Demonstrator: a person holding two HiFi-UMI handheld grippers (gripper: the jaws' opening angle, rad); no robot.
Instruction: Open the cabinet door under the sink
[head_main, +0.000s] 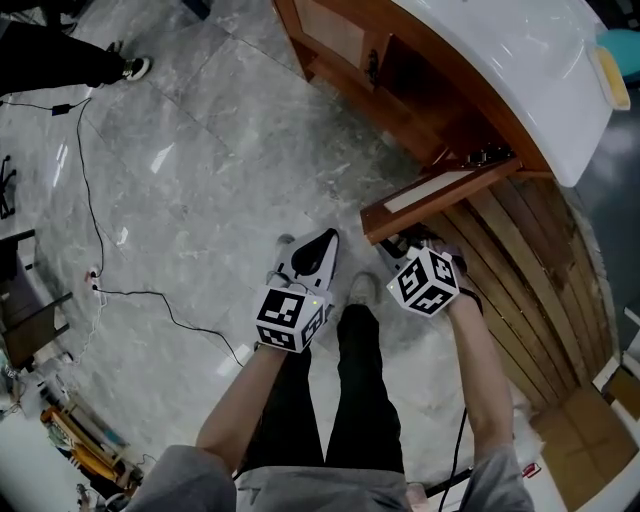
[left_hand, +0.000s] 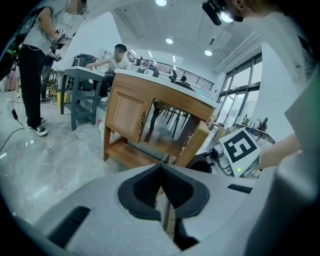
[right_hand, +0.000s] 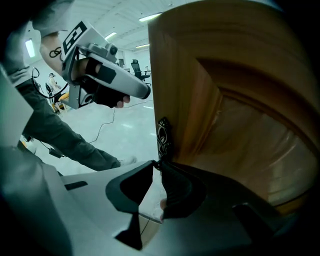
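A wooden cabinet (head_main: 400, 90) stands under the white sink (head_main: 520, 60). Its right door (head_main: 440, 195) is swung out towards me, and the left door (left_hand: 125, 112) is closed. In the right gripper view the open door (right_hand: 225, 100) fills the frame, with a dark ornate handle (right_hand: 164, 137) on its edge. My right gripper (right_hand: 157, 162) is shut, its tips pinching the handle's lower end; in the head view this right gripper (head_main: 402, 246) sits at the door's free edge. My left gripper (head_main: 328, 236) hangs shut over the floor, apart from the door and holding nothing.
A slatted wooden panel (head_main: 530, 280) lies on the floor at the right. A black cable (head_main: 150, 295) runs across the marble floor (head_main: 200, 180) at the left. A bystander's foot (head_main: 135, 68) is at the far left. People sit at a grey table (left_hand: 82, 85) behind the cabinet.
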